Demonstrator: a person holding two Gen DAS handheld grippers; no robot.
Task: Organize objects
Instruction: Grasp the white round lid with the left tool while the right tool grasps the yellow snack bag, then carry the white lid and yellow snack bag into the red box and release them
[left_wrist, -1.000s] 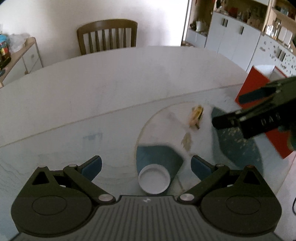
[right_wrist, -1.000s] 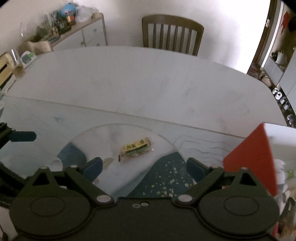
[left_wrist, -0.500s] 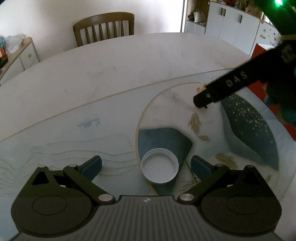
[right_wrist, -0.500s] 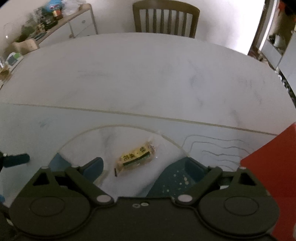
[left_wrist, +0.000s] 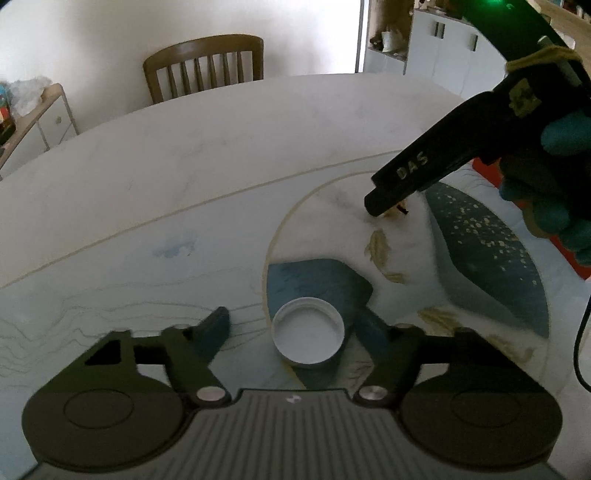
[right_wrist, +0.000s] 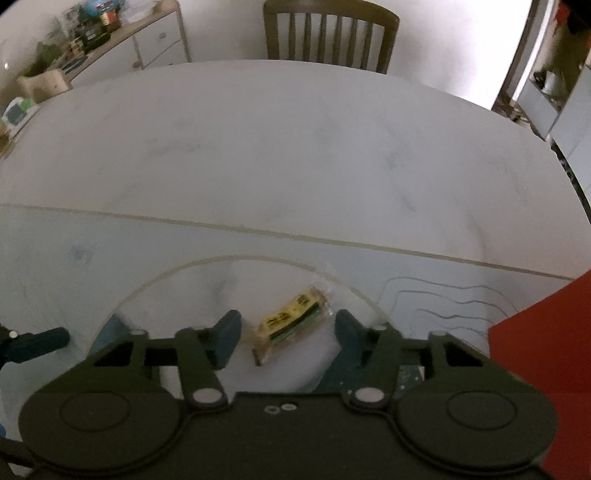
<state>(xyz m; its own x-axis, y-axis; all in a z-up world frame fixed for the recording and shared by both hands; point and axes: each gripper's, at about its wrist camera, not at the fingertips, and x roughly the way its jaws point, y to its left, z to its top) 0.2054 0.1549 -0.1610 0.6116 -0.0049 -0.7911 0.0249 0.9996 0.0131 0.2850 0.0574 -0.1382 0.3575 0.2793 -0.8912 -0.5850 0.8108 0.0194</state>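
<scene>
A white lid (left_wrist: 308, 334) lies open side up on the table (left_wrist: 221, 155) between the fingers of the left gripper (left_wrist: 295, 328), whose jaws are closing without touching it. Only the right wrist view shows the yellow snack packet (right_wrist: 291, 321) between the closing, not yet touching jaws of the right gripper (right_wrist: 286, 328); from the left, that gripper hides most of it. A wooden chair (right_wrist: 330, 33) stands beyond the pale, blue-patterned tabletop, and the red thing (right_wrist: 546, 354) at the right edge, cut off, may be a box.
</scene>
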